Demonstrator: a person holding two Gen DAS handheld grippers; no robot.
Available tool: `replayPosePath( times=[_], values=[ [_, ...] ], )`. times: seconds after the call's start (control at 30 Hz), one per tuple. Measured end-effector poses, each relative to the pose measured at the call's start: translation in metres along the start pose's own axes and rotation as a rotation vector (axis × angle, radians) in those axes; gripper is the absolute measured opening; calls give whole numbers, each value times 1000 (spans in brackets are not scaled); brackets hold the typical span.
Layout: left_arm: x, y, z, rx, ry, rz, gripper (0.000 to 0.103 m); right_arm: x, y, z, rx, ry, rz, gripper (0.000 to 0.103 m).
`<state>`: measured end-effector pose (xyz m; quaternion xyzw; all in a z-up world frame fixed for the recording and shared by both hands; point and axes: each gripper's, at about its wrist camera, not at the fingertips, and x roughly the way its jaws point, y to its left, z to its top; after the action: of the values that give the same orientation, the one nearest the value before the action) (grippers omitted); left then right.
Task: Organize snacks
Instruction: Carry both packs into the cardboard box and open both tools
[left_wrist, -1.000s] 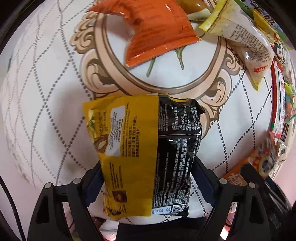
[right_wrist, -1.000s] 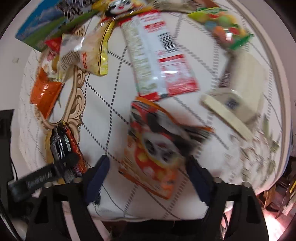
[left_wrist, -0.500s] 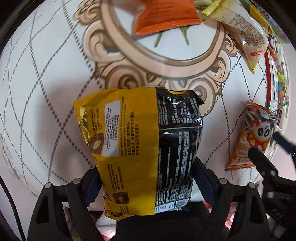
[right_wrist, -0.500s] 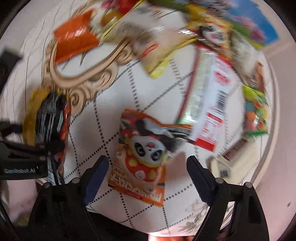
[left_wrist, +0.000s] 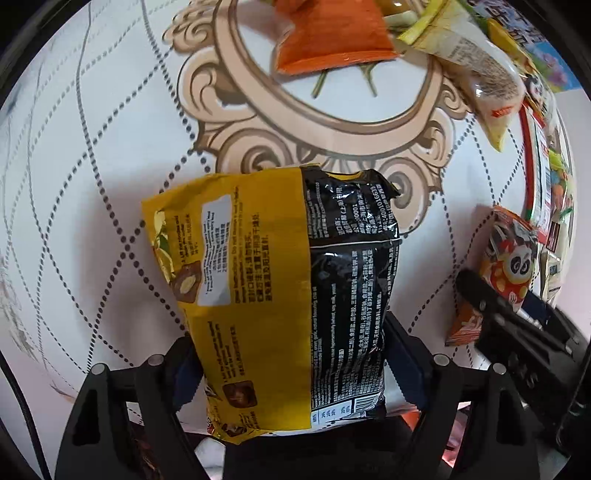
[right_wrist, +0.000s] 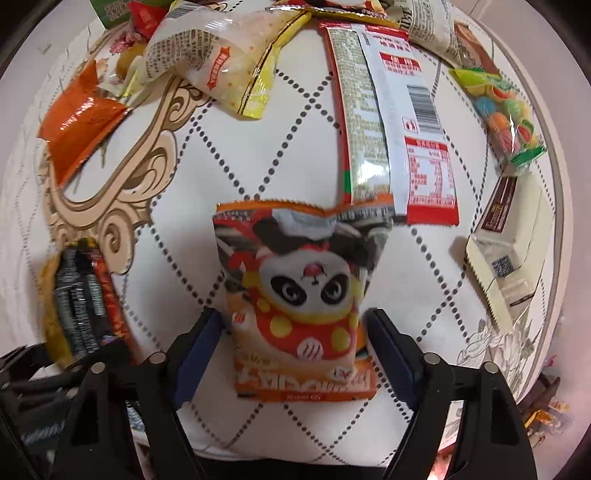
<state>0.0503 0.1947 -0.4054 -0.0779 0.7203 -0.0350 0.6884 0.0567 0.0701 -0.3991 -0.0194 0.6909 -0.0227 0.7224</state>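
Orange panda pouch (right_wrist: 299, 306) now centred, right gripper (right_wrist: 295, 354) closing

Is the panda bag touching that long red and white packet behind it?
Touching. In the right wrist view the panda bag has its top right corner lying over the lower end of the red and white packet, with no tablecloth showing between them.

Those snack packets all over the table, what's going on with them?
A person is sorting them with a handheld gripper in each hand. The left gripper is closing on a yellow-and-black bag. The right gripper is closing around a panda snack packet. Other packets lie scattered across the patterned tabletop.
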Motion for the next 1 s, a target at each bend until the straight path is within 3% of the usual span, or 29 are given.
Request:
replayPosePath(
  times=[0.03, 0.1, 0.33, 0.6, 0.77, 0.83, 1.0],
  values=[
    [0, 1, -3, 4, -8, 4, 85, 1, 6, 0, -7, -13, -15, 65],
    [4, 1, -8, 12, -24, 11, 85, 0, 12, 3, -22, -35, -27, 59],
    [-9, 1, -20, 5, -81, -10, 84, -29, -1, -13, -72, -59, 60, 52],
    [-70, -9, -38, 15, -222, -79, 84, -92, -23, 11, -127, -113, 244, 51],
    [-140, -47, 12, 76, -264, -135, 85, -143, -60, 63, -140, -171, 365, 51],
    [-159, -62, 38, 104, -278, -144, 85, -172, -121, 81, -137, -200, 410, 51],
    [-193, -104, 127, 154, -330, -80, 85, -211, -151, 175, -146, -299, 442, 51]
  ],
)
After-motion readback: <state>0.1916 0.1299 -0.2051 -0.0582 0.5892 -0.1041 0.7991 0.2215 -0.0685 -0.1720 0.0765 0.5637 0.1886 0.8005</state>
